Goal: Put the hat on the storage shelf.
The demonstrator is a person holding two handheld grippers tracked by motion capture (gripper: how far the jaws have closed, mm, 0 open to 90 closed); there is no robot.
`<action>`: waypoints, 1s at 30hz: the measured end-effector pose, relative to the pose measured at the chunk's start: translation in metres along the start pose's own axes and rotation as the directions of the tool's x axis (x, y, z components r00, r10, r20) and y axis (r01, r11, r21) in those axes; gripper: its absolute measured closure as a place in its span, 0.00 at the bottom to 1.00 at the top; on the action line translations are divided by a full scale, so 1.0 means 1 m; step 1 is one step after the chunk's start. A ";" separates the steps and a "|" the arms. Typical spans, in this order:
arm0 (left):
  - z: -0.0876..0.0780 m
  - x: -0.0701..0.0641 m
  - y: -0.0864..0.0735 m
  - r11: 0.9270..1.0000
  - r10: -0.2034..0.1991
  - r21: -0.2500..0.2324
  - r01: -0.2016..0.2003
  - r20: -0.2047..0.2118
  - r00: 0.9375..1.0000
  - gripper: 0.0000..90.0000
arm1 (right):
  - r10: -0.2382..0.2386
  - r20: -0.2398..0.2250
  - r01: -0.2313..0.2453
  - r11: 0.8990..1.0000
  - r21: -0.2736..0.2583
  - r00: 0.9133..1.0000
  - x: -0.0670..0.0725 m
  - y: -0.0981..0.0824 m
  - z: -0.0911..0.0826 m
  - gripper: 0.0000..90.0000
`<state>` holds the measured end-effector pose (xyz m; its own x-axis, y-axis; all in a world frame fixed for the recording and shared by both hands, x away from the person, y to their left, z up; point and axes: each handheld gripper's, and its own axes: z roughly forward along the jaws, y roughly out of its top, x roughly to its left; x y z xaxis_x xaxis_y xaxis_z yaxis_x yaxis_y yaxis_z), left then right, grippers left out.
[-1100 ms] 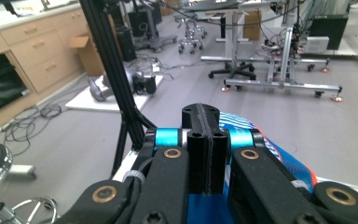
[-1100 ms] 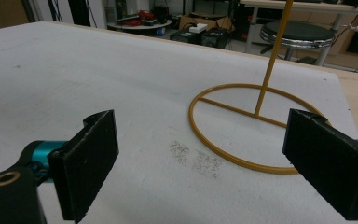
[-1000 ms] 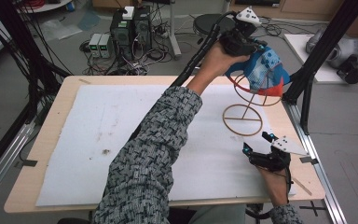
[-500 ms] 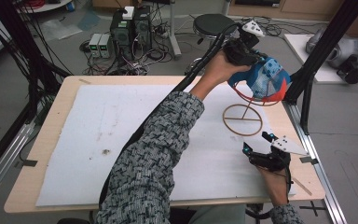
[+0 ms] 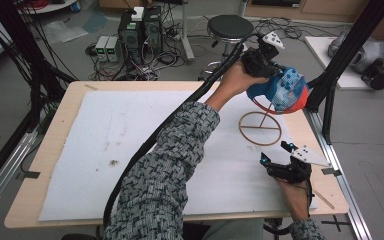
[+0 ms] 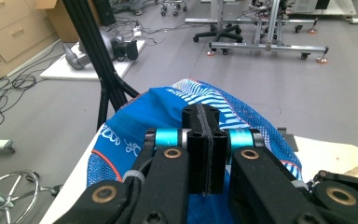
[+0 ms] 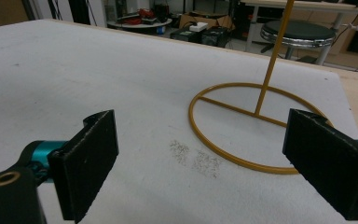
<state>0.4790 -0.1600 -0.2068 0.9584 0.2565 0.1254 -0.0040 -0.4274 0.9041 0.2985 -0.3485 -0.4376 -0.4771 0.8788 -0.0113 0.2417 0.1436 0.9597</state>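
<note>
Left tongs (image 5: pixel 260 60), pressed together, have moved farther back over the blue cap (image 5: pixel 280 90); right tongs (image 5: pixel 280 156) stay spread

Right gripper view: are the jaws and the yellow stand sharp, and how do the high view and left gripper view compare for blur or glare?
Right gripper view: near jaws soft-edged, stand ring crisp, light even, no glare. High view: slightly soft overall, cap still readable, shadows faint. Left gripper view: closed jaws sharp, blue cap behind them clear, far floor a little soft.
</note>
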 end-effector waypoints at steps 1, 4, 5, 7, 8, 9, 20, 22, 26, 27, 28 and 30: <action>0.000 0.000 0.000 1.000 0.000 -0.003 0.000 0.002 1.000 0.99 | -0.002 0.000 0.002 1.000 0.000 1.000 0.000 0.000 0.000 0.11; 0.002 -0.001 -0.001 1.000 -0.001 0.000 0.001 0.006 1.000 0.99 | -0.008 0.000 0.008 1.000 -0.003 1.000 -0.001 0.000 0.000 0.11; 0.003 -0.002 -0.001 1.000 0.003 0.007 -0.003 0.008 1.000 0.99 | -0.006 -0.001 0.006 1.000 -0.004 1.000 0.000 0.000 0.001 0.10; 0.005 -0.003 -0.001 1.000 0.006 0.010 -0.006 0.011 1.000 0.99 | -0.005 -0.003 0.005 1.000 -0.002 1.000 0.000 0.000 0.001 0.11; 0.005 -0.003 -0.002 1.000 0.007 0.014 -0.007 0.010 1.000 0.99 | -0.005 -0.003 0.005 1.000 -0.002 1.000 0.000 0.000 0.001 0.11; 0.006 -0.003 -0.002 1.000 0.007 0.016 -0.007 0.011 1.000 0.99 | -0.007 -0.003 0.007 1.000 -0.002 1.000 0.000 0.000 0.001 0.11; 0.017 -0.008 -0.005 0.999 0.021 0.032 -0.022 0.025 0.999 0.99 | -0.002 -0.006 0.002 1.000 0.002 1.000 0.000 0.000 0.001 0.10; 0.019 -0.008 -0.006 0.999 0.020 0.033 -0.020 0.024 1.000 0.99 | -0.004 -0.006 0.004 1.000 0.001 1.000 0.000 0.000 0.001 0.11; 0.020 -0.008 -0.007 0.999 0.018 0.032 -0.019 0.026 0.999 0.99 | -0.007 -0.006 0.007 1.000 -0.002 1.000 0.000 0.000 0.001 0.10; 0.021 -0.008 -0.007 0.999 0.018 0.032 -0.019 0.027 0.999 0.99 | -0.004 -0.007 0.004 1.000 0.000 1.000 0.000 0.000 0.001 0.10; 0.021 -0.008 -0.007 0.999 0.019 0.032 -0.020 0.028 0.999 0.99 | -0.004 -0.007 0.004 1.000 0.000 1.000 0.000 0.000 0.001 0.10; 0.020 -0.007 -0.007 0.999 0.019 0.035 -0.020 0.028 0.999 0.99 | -0.008 -0.006 0.008 1.000 0.000 1.000 -0.001 0.000 0.001 0.10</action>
<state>0.4777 -0.1763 -0.2228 0.9658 0.2240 0.1307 -0.0127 -0.4624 0.8866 0.2999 -0.3484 -0.4383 -0.4841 0.8749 -0.0172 0.2381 0.1506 0.9595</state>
